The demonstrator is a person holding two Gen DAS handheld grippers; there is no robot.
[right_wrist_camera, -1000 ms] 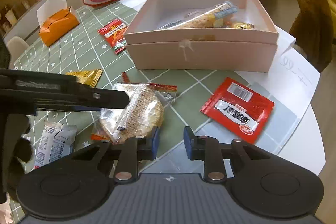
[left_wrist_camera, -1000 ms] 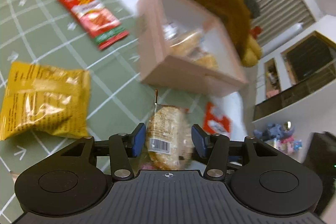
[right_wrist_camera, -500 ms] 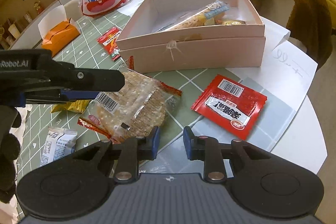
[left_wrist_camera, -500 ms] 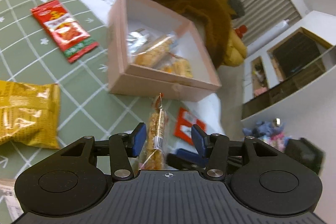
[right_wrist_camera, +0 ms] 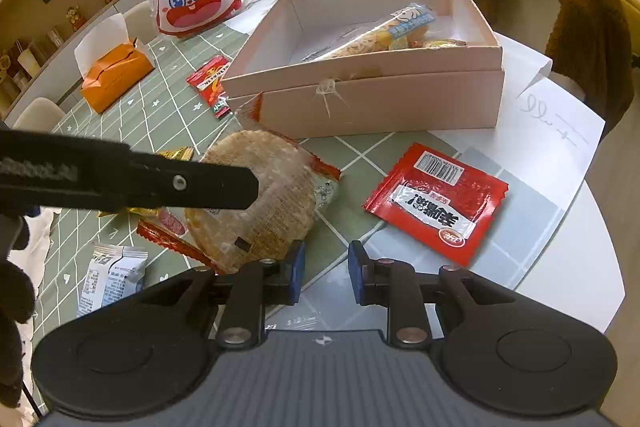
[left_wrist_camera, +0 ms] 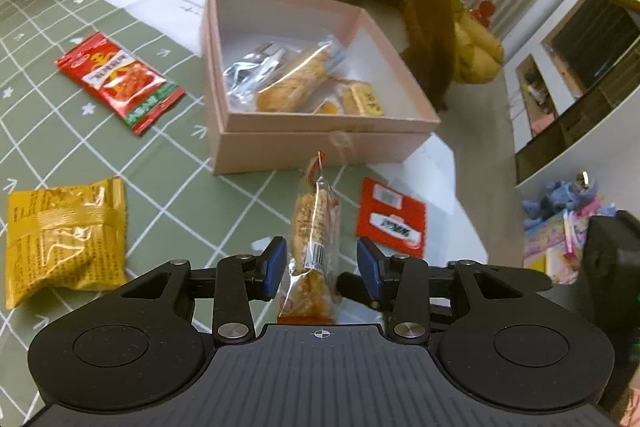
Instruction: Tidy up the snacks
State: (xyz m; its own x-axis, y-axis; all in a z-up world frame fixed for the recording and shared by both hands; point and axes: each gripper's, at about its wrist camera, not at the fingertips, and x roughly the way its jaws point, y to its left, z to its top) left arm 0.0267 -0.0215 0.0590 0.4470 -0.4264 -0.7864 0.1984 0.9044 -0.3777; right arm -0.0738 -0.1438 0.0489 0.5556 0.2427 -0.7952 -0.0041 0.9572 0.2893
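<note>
Rice cracker packet (left_wrist_camera: 314, 227) hangs edge-on between the left gripper (left_wrist_camera: 322, 263) fingers, lifted off the desk (left_wrist_camera: 48, 147) just short of the pink box (left_wrist_camera: 320, 139); its flat face shows in the right wrist view. The fingers have just been closing; whether the pads press the wrapper cannot be told. Likely bound for the box, which already holds a long biscuit stick packet (left_wrist_camera: 296, 83) and small wrapped sweets (left_wrist_camera: 360, 99). Right gripper (right_wrist_camera: 322, 271) hovers, fingers nearly together, empty. Red sachet (right_wrist_camera: 436, 199) lies nearby.

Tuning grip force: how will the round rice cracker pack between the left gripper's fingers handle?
The rice cracker pack is probably light but brittle: thin disc, so a hard squeeze may crack it. Its glossy wrapper looks slippery, and the left gripper shows a gap at the right pad, so it may slide.
</note>
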